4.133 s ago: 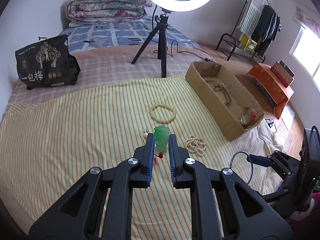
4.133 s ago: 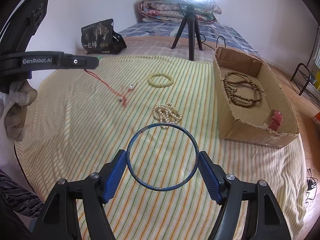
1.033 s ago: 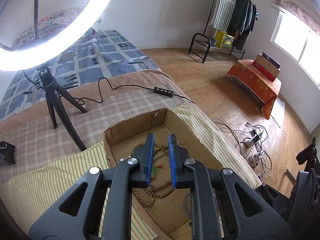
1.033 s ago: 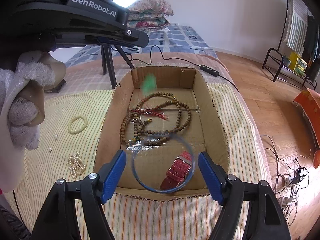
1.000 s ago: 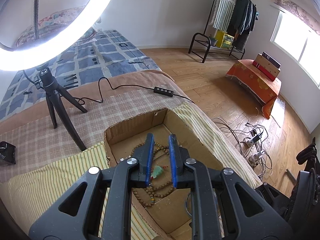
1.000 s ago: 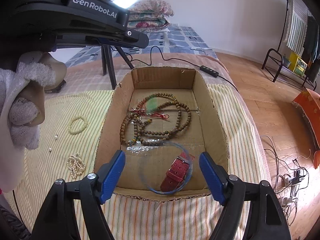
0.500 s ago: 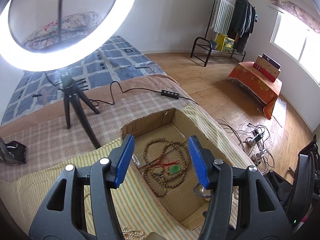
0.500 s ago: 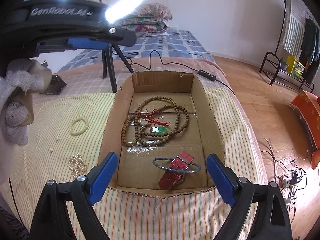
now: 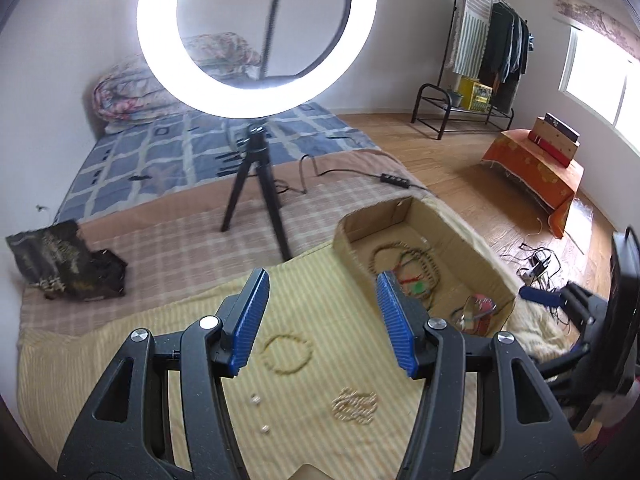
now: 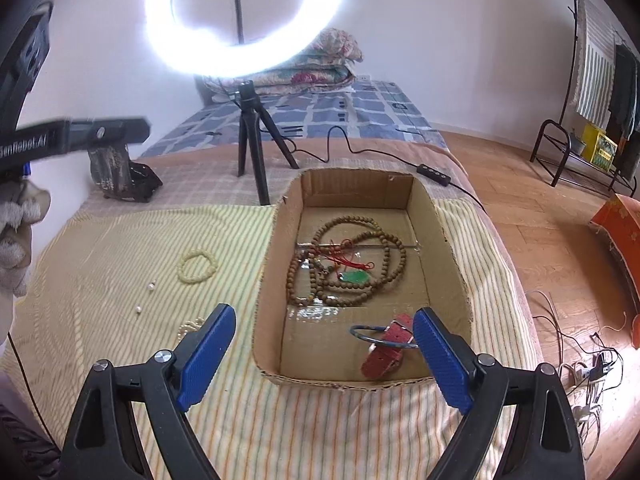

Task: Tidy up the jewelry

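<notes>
The cardboard box (image 10: pixel 276 280) (image 9: pixel 476 252) holds a brown bead necklace (image 10: pixel 384 268), a green pendant on a red cord (image 10: pixel 354 278) (image 9: pixel 418 288), a blue bangle (image 10: pixel 380 338) and a red strap (image 10: pixel 386 354). A cream bead bracelet (image 10: pixel 197 266) (image 9: pixel 286 354), a pearl string (image 9: pixel 354 404) (image 10: pixel 188 326) and loose pearls (image 10: pixel 151 287) (image 9: pixel 256 400) lie on the striped cloth. My left gripper (image 9: pixel 322 324) is open and empty above the cloth, left of the box. My right gripper (image 10: pixel 324 354) is open and empty over the box's near end.
A ring light on a black tripod (image 9: pixel 256 168) (image 10: pixel 250 136) stands behind the cloth. A black bag (image 9: pixel 60 264) lies at the back left. A cable with a switch (image 10: pixel 434 172) runs past the box's far end. The bed edge drops to a wooden floor on the right.
Both grippers let go of the pendant and the bangle, which dropped into the box. Both opened wide and pulled back; the left swung left over the cloth.
</notes>
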Motion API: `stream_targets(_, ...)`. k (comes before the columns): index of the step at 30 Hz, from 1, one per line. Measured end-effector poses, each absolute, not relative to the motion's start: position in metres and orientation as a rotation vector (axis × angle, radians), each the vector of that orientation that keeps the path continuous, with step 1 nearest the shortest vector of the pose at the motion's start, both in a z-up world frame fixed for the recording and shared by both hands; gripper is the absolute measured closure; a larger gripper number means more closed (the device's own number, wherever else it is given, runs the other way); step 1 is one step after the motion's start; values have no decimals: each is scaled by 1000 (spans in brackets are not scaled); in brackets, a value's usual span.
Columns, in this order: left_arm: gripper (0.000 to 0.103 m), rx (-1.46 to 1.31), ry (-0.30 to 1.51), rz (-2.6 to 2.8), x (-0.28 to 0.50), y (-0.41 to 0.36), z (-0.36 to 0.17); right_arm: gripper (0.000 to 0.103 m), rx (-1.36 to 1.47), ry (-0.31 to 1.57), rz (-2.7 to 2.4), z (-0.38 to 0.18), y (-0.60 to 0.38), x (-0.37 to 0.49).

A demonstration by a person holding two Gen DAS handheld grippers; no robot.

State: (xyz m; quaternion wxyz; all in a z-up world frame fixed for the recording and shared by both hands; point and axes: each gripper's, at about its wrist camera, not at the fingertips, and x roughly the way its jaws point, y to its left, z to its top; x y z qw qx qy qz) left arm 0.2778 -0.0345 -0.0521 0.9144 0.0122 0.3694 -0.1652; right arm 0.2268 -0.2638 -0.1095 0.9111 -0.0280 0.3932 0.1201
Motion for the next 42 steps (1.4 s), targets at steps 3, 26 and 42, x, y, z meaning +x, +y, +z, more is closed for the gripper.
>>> stream_targets(3,46,38,783,-312,262,-13,-61,11,-60,802,274,-108,-255,222)
stream_targets(26,45,19,1012,-245,226,35,-161,18,-221,878,450,-146,-172,203)
stream_targets(42,68,-7,1097,-312,231,20,-206,24,-310,999,506,-195,-144,217)
